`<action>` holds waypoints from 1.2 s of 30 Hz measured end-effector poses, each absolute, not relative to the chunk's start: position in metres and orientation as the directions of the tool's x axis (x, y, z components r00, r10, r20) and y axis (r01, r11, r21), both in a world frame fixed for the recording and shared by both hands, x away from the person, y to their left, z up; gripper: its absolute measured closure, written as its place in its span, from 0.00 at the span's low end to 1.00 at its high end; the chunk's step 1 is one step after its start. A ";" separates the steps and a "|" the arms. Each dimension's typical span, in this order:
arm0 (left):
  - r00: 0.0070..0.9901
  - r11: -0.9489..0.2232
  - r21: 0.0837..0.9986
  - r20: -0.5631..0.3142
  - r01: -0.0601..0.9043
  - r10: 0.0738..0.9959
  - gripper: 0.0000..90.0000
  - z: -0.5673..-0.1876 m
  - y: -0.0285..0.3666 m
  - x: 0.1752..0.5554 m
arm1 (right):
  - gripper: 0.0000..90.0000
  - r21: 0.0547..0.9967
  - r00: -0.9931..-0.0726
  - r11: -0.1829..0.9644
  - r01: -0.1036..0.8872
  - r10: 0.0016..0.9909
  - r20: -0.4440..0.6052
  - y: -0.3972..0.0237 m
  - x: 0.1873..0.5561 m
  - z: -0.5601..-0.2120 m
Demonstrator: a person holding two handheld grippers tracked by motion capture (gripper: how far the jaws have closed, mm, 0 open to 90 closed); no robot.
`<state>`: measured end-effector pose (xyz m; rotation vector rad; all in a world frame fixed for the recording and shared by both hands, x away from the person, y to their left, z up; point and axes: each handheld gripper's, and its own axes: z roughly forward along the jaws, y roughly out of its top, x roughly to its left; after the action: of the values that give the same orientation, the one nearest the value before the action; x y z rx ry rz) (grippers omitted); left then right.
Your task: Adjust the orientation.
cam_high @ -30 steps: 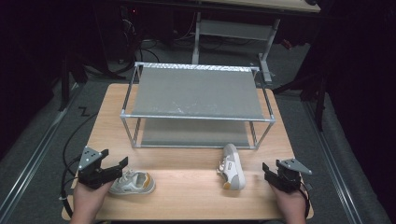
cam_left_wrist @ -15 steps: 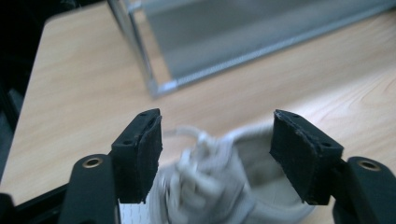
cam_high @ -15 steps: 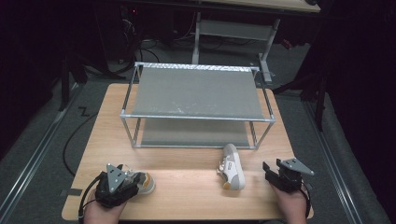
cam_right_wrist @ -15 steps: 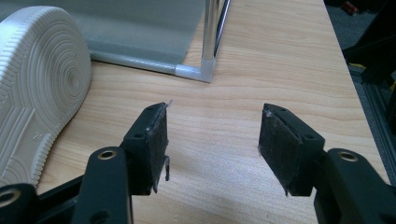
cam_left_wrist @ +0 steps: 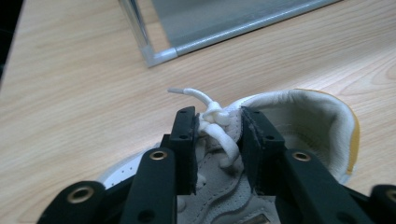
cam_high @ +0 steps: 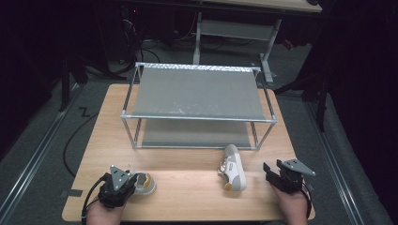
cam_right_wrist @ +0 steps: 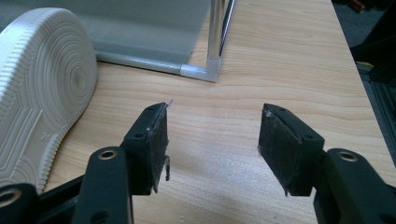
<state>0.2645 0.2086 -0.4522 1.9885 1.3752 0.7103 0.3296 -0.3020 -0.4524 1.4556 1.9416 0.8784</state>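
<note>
— Step in hand? Where?
— Grasping the left shoe [cam_high: 141,183] near the desk's front left corner; left gripper [cam_left_wrist: 217,140] just closed onto its laced tongue.
— Right gripper [cam_right_wrist: 212,140]?
— Wide open, holding nothing, just beside the other shoe [cam_high: 233,167] lying on its side.
— Next?
— Probably lifting toward the rack [cam_high: 197,117]; needs a firm pinch.
</note>
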 end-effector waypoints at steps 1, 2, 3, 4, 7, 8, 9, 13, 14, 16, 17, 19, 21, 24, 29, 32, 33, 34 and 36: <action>0.320 -0.277 0.742 0.089 0.610 0.943 0.79 -0.451 0.209 0.265 | 0.47 0.774 -0.259 0.197 0.601 0.965 -0.044 -0.302 0.329 -0.452; 0.320 -0.282 0.747 0.098 0.601 0.942 0.83 -0.451 0.209 0.264 | 0.47 0.776 -0.261 0.196 0.599 0.964 -0.042 -0.302 0.329 -0.452; 0.313 -0.279 0.756 0.104 0.592 0.944 0.84 -0.448 0.213 0.265 | 0.47 0.777 -0.255 0.186 0.601 0.966 -0.035 -0.303 0.329 -0.451; 0.304 -0.266 0.763 0.096 0.589 0.948 0.85 -0.446 0.215 0.265 | 0.47 0.779 -0.252 0.181 0.601 0.967 -0.031 -0.303 0.329 -0.451; 0.294 -0.238 0.791 0.077 0.564 0.953 0.87 -0.440 0.222 0.265 | 0.48 0.781 -0.250 0.173 0.600 0.968 -0.023 -0.304 0.330 -0.451; 0.294 -0.238 0.791 0.077 0.564 0.953 0.87 -0.440 0.222 0.265 | 0.48 0.781 -0.250 0.173 0.600 0.968 -0.023 -0.304 0.330 -0.451; 0.298 -0.234 0.800 0.072 0.553 0.952 0.87 -0.438 0.223 0.265 | 0.48 0.781 -0.249 0.172 0.600 0.968 -0.022 -0.305 0.330 -0.451; 0.375 -0.303 0.826 0.121 0.476 0.919 0.87 -0.422 0.201 0.275 | 0.48 0.781 -0.249 0.169 0.601 0.968 -0.017 -0.304 0.330 -0.451; 0.375 -0.303 0.826 0.121 0.476 0.919 0.87 -0.422 0.201 0.275 | 0.48 0.781 -0.249 0.169 0.601 0.968 -0.017 -0.304 0.330 -0.451; 0.456 -0.354 0.830 0.138 0.432 0.879 0.87 -0.417 0.173 0.285 | 0.48 0.780 -0.253 0.174 0.601 0.967 -0.021 -0.303 0.330 -0.451; 0.456 -0.354 0.830 0.138 0.432 0.879 0.87 -0.417 0.173 0.285 | 0.48 0.780 -0.253 0.174 0.601 0.967 -0.021 -0.303 0.330 -0.451; 0.502 -0.378 0.833 0.144 0.405 0.853 0.87 -0.418 0.150 0.292 | 0.48 0.781 -0.250 0.170 0.601 0.968 -0.018 -0.302 0.329 -0.451; 0.535 -0.394 0.837 0.150 0.379 0.832 0.87 -0.422 0.127 0.299 | 0.48 0.783 -0.251 0.170 0.598 0.968 -0.017 -0.303 0.328 -0.451; 0.577 -0.392 0.847 0.128 0.360 0.806 0.87 -0.429 0.095 0.309 | 0.48 0.785 -0.246 0.162 0.598 0.969 -0.013 -0.305 0.327 -0.450; 0.643 -0.417 0.834 0.102 0.361 0.759 0.87 -0.446 0.063 0.315 | 0.48 0.786 -0.243 0.151 0.600 0.970 -0.001 -0.307 0.326 -0.451; 0.659 -0.421 0.834 0.095 0.356 0.746 0.84 -0.454 0.051 0.317 | 0.48 0.787 -0.247 0.148 0.599 0.969 0.006 -0.308 0.326 -0.450; 0.659 -0.421 0.834 0.095 0.356 0.746 0.83 -0.454 0.051 0.317 | 0.48 0.787 -0.247 0.148 0.599 0.969 0.006 -0.308 0.326 -0.450; 0.653 -0.390 0.841 0.059 0.375 0.755 0.81 -0.455 0.051 0.319 | 0.48 0.786 -0.247 0.147 0.600 0.969 0.007 -0.307 0.326 -0.450; 0.654 -0.359 0.849 0.020 0.389 0.756 0.68 -0.453 0.053 0.320 | 0.48 0.785 -0.252 0.152 0.600 0.968 0.006 -0.306 0.326 -0.451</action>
<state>0.3196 0.0532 -0.4535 1.9818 0.8928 0.5215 0.3260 -0.3057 -0.4507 1.4895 1.9220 0.9375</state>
